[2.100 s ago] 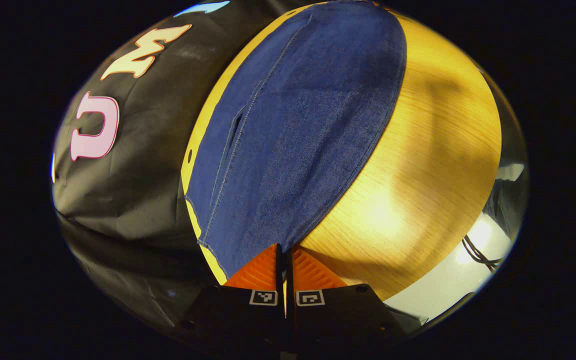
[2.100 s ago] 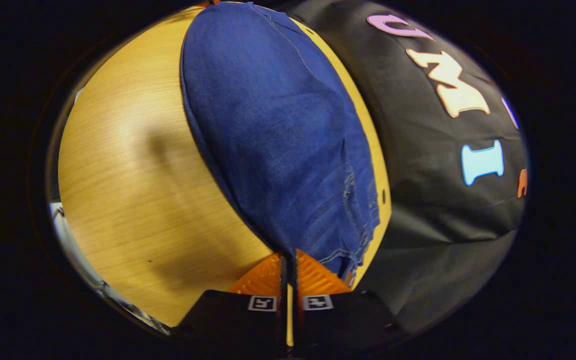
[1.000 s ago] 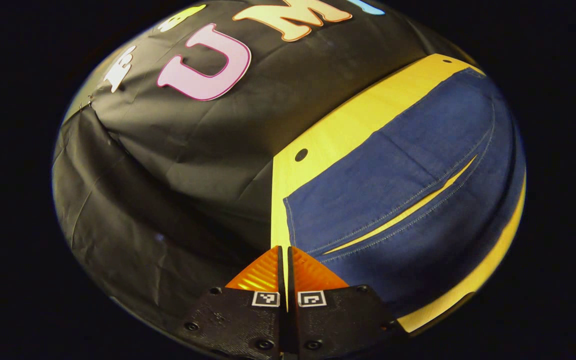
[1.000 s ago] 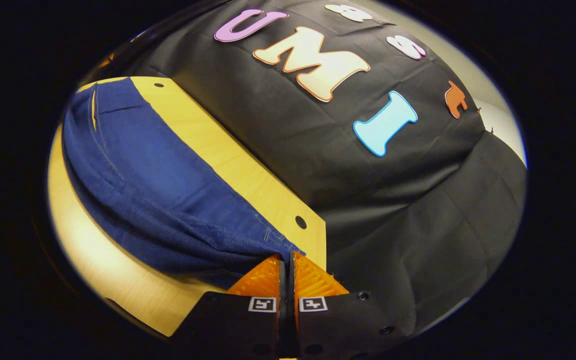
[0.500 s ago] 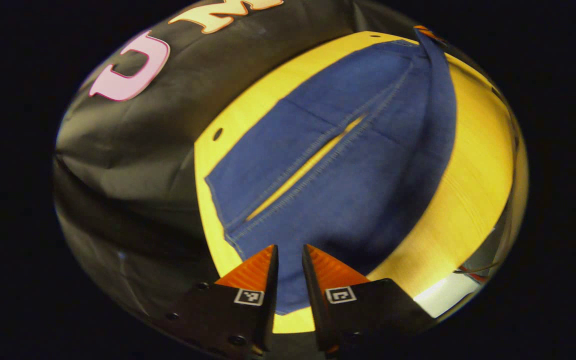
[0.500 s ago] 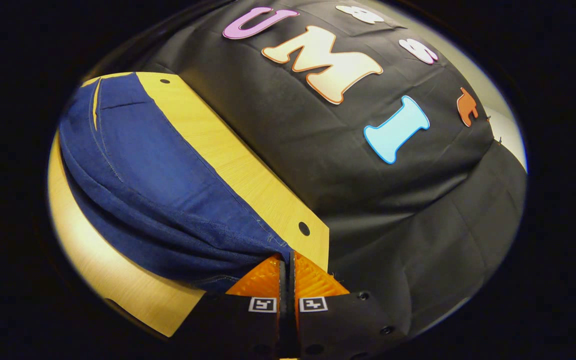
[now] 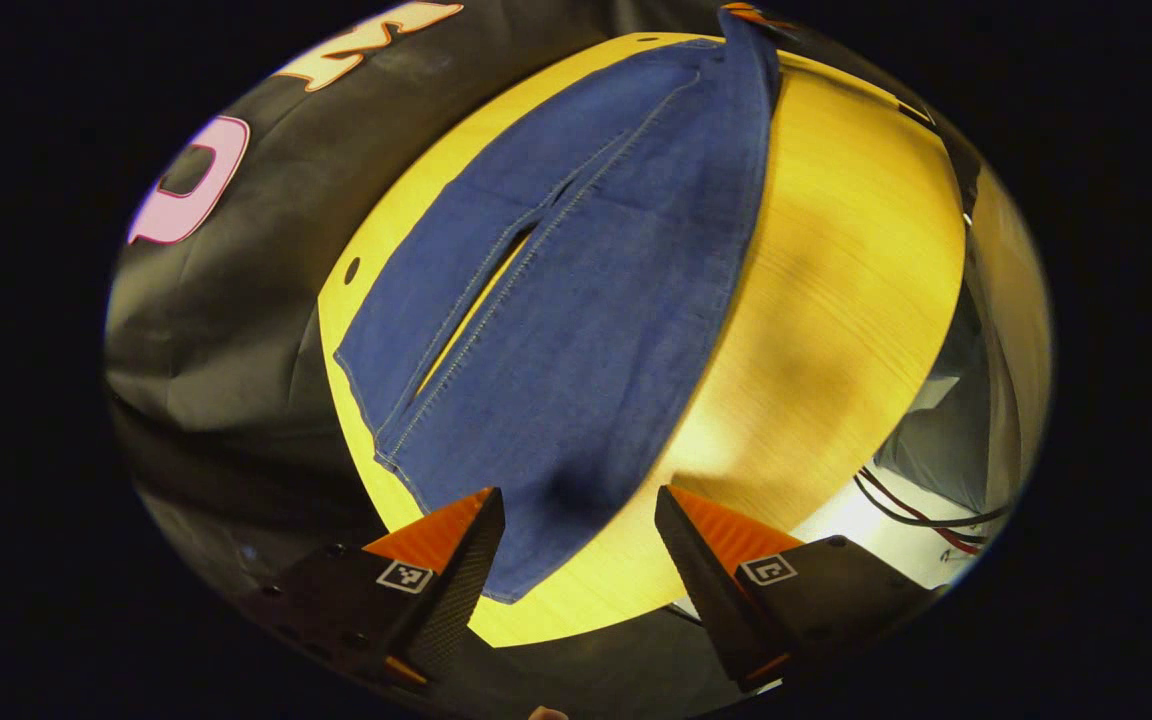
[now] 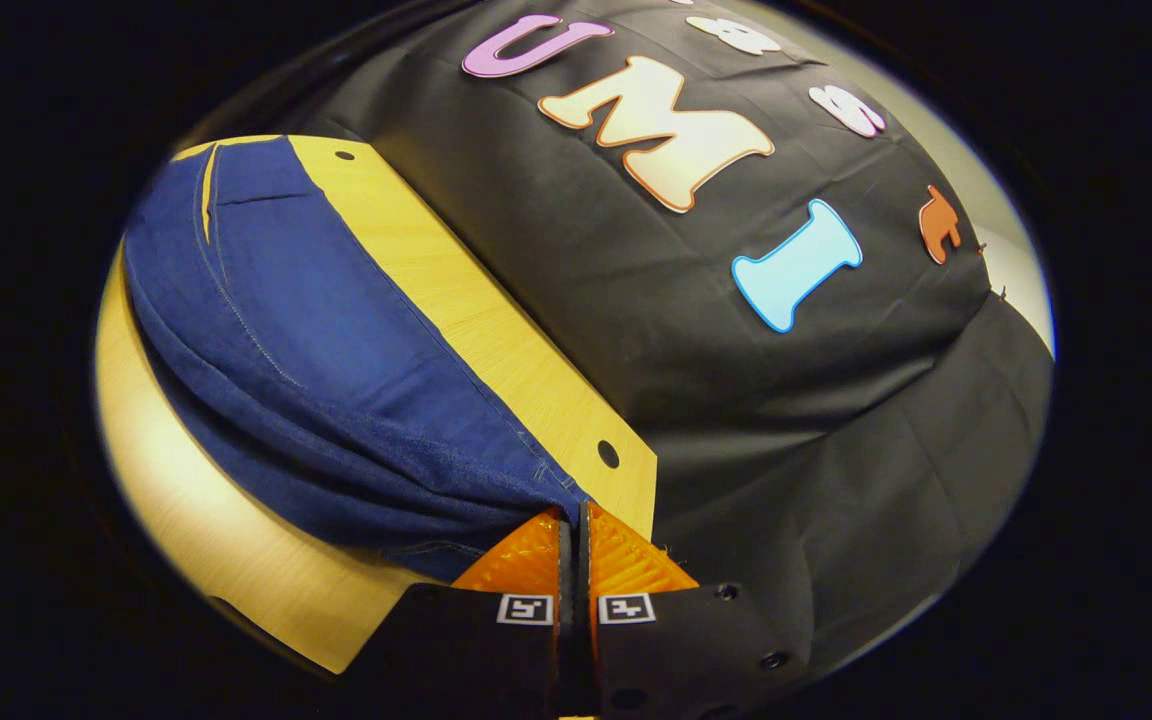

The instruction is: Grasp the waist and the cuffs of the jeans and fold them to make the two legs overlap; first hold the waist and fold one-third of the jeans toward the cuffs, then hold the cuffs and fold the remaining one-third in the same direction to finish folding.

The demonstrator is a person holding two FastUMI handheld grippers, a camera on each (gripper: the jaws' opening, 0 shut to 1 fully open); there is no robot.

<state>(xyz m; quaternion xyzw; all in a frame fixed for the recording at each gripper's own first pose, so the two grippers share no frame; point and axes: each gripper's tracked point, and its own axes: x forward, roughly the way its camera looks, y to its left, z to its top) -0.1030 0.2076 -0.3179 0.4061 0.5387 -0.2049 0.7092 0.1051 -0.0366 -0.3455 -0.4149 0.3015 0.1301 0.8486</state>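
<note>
1. Left gripper view: left gripper (image 7: 576, 510) hangs spread wide, holding nothing, above the cuff end of the jeans (image 7: 576, 300); their long axis runs straight away across the table (image 7: 836, 300).
2. Right gripper view: right gripper (image 8: 572, 525) is clamped on a corner of the jeans (image 8: 336, 400), probably the waist end.

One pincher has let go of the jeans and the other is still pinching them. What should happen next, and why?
Probably the right gripper should open too. Its jaws are shut on the waist end of the jeans, which already lie on the wooden table with one leg nearly over the other. The left gripper hangs open above the cuffs, so releasing lets both move on to the waist fold.
</note>
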